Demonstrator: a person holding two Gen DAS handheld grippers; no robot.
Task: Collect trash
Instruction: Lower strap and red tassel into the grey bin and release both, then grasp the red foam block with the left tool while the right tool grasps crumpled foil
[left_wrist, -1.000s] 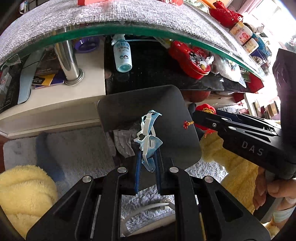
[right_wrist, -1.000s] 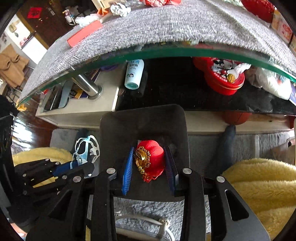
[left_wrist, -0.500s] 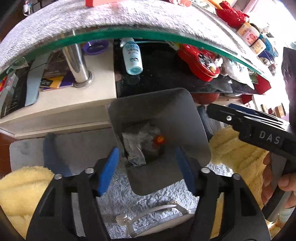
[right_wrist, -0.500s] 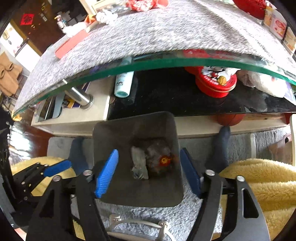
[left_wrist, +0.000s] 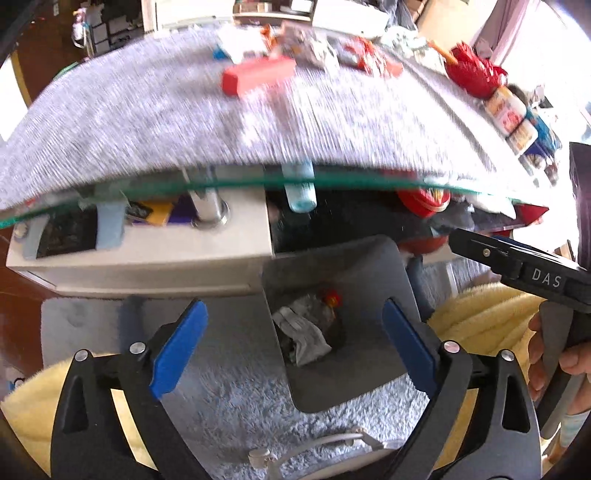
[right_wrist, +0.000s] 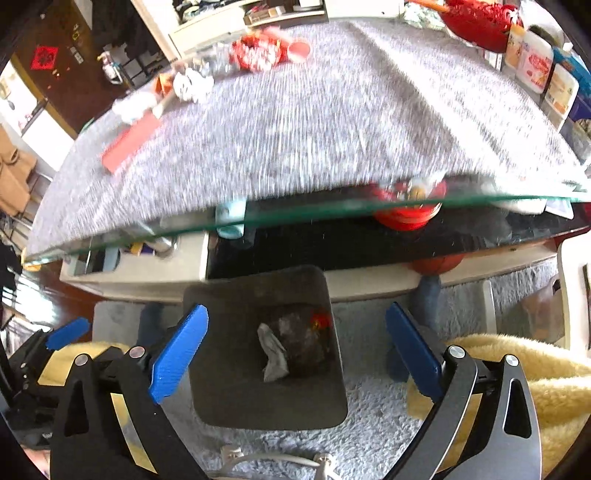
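Above the bin (right_wrist: 221, 288), both tongs (left_wrist: 291, 343) (right_wrist: 295, 343) tilt steeply downward, jaws opening, nothing between them.

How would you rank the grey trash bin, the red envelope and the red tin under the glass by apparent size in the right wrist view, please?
1. grey trash bin
2. red envelope
3. red tin, though partly hidden by the glass edge, so this last ranking is unsure.

A lived-in home living room is showing here: a glass-topped coffee table (right_wrist: 332, 206) is carrying a grey cloth, snack jars (right_wrist: 535, 62) crowding its far right corner, shaggy rug (left_wrist: 229, 402) lying below.
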